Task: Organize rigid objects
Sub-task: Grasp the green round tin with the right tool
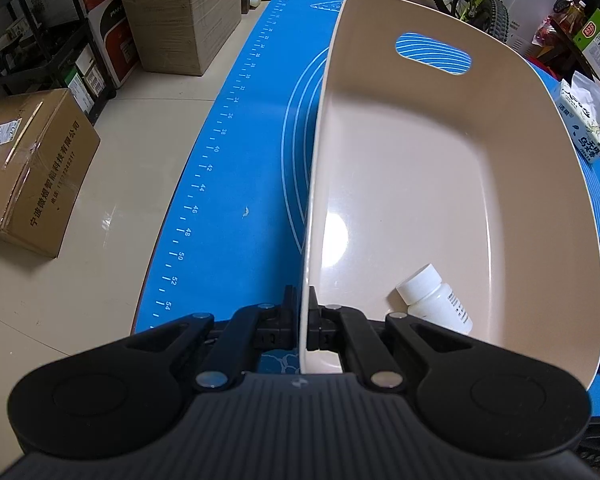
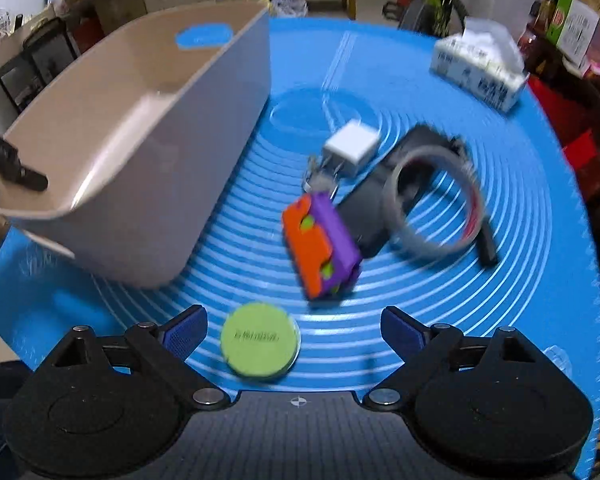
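My left gripper is shut on the near rim of a beige plastic basket, which stands on the blue mat. A white pill bottle lies inside the basket near my fingers. In the right wrist view the basket is at the left, with the left gripper's tip at its rim. My right gripper is open and empty above the mat. A green round lid lies between its fingers. Beyond lie an orange and purple block, a white charger, a grey ring and a black object.
A tissue pack sits at the mat's far right; it also shows in the left wrist view. The blue mat ends at the left, with cardboard boxes on the floor below. Shelves and clutter stand behind.
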Demonstrator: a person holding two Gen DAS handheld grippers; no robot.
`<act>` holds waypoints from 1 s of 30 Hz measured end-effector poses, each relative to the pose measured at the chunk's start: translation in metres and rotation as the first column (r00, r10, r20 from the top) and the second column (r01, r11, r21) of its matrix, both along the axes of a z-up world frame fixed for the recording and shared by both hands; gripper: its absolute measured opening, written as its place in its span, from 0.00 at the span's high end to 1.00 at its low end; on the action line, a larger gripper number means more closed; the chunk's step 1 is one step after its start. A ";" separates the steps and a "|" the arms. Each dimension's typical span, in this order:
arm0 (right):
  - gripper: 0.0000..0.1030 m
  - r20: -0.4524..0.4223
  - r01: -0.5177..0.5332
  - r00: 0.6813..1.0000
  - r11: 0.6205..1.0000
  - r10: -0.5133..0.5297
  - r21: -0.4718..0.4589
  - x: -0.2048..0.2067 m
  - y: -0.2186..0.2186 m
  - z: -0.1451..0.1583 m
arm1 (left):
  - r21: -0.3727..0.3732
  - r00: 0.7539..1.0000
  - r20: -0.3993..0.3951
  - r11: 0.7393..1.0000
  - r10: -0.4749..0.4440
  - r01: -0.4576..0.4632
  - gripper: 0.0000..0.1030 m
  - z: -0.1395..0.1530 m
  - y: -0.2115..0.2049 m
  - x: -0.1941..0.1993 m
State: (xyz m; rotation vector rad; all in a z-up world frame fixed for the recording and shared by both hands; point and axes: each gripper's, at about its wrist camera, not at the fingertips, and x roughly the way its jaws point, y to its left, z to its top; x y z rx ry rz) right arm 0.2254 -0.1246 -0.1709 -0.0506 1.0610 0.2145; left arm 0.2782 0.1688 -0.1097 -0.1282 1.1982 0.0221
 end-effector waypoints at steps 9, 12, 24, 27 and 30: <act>0.22 -0.023 -0.032 0.999 0.999 0.031 -0.034 0.003 0.017 -0.018 | -0.004 1.000 0.002 1.000 -0.001 0.001 0.96 0.000 0.001 0.000; 0.29 -0.014 -0.039 0.999 0.998 0.038 -0.048 0.002 0.021 -0.020 | -0.006 1.000 0.003 1.000 -0.002 0.002 0.96 -0.001 0.000 0.000; 0.47 0.023 -0.056 0.998 0.997 0.057 -0.046 -0.003 0.022 -0.002 | -0.007 1.000 0.004 1.000 -0.004 0.004 0.96 -0.001 0.001 -0.001; 0.47 0.063 -0.050 0.997 0.998 0.053 -0.044 -0.003 0.017 0.018 | -0.009 1.000 0.003 1.000 -0.003 0.003 0.96 -0.002 0.001 -0.001; 0.47 0.140 -0.038 0.989 0.999 0.043 -0.040 0.000 0.016 0.047 | -0.008 1.000 0.004 1.000 -0.002 0.002 0.96 -0.001 0.001 0.000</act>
